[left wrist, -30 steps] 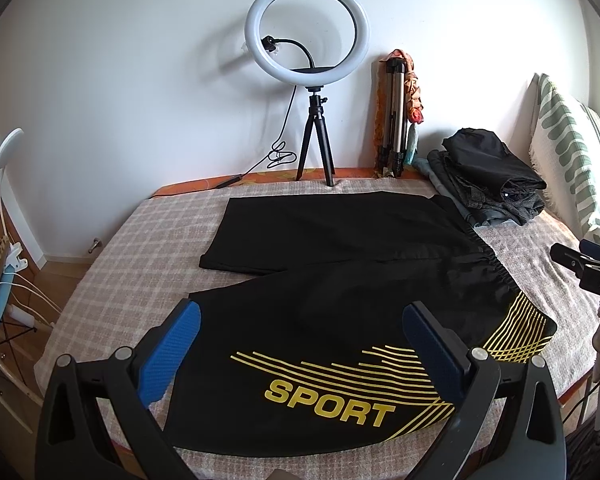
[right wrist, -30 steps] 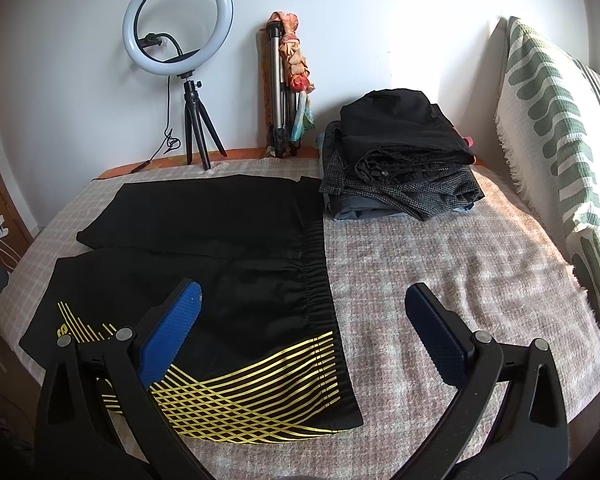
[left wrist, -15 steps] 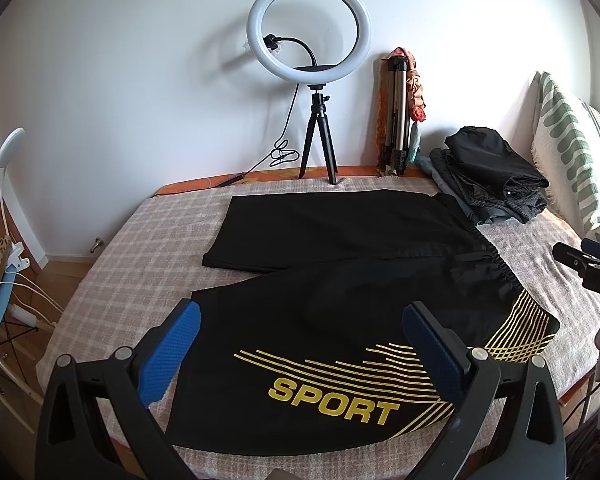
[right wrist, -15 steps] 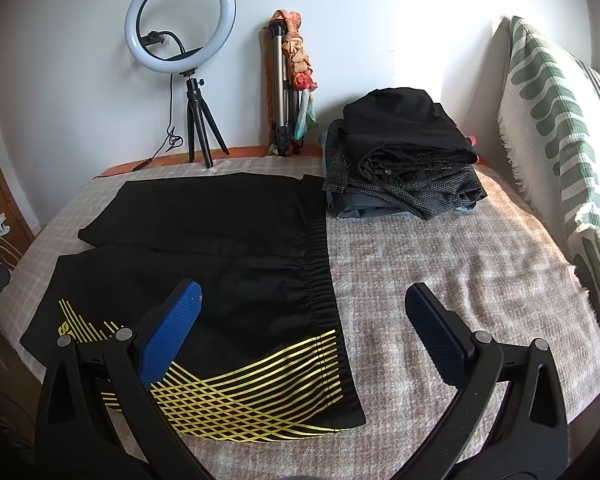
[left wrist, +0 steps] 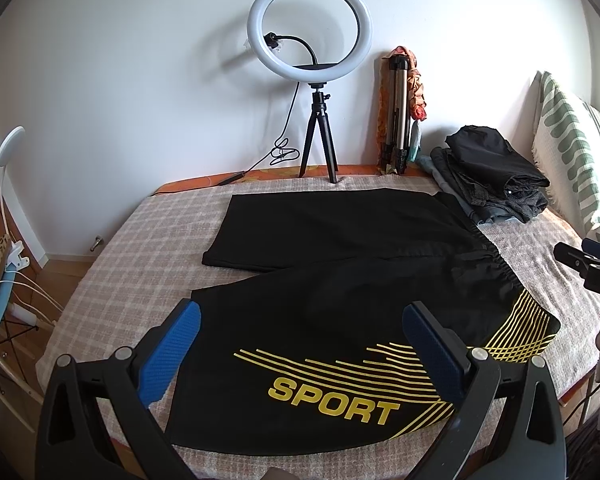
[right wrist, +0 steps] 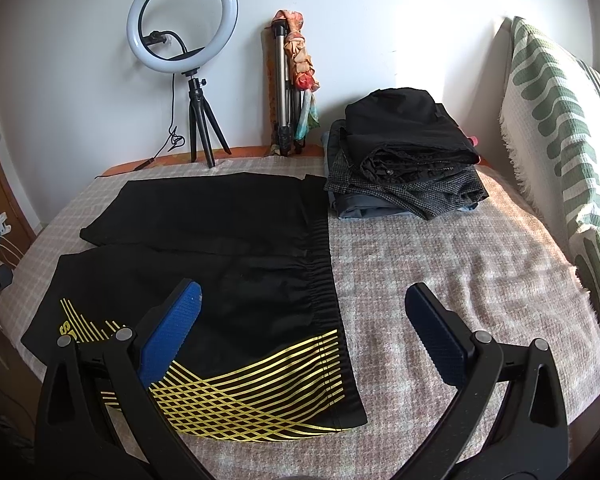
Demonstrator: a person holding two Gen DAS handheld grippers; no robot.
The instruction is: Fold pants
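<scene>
Black shorts (left wrist: 340, 280) with yellow stripes and the word SPORT lie flat on the checked bed cover (left wrist: 140, 264), legs spread to the left, elastic waistband (right wrist: 320, 256) to the right. My left gripper (left wrist: 300, 320) hovers open above the near leg, touching nothing. My right gripper (right wrist: 302, 300) is open too, above the waistband's near corner, its left pad over the striped fabric (right wrist: 260, 392) and its right pad over bare cover. The tip of the right gripper (left wrist: 588, 264) shows at the right edge of the left wrist view.
A pile of folded dark clothes (right wrist: 404, 160) sits at the back right of the bed. A ring light on a tripod (left wrist: 310, 64) and a folded tripod (left wrist: 398, 120) stand against the wall. A green-patterned cushion (right wrist: 556, 120) leans on the right. Cables and a stand (left wrist: 4, 264) are left of the bed.
Both views have shifted slightly, as if the grippers drew back and rose a little. The shorts lie as before and both grippers stay open.
</scene>
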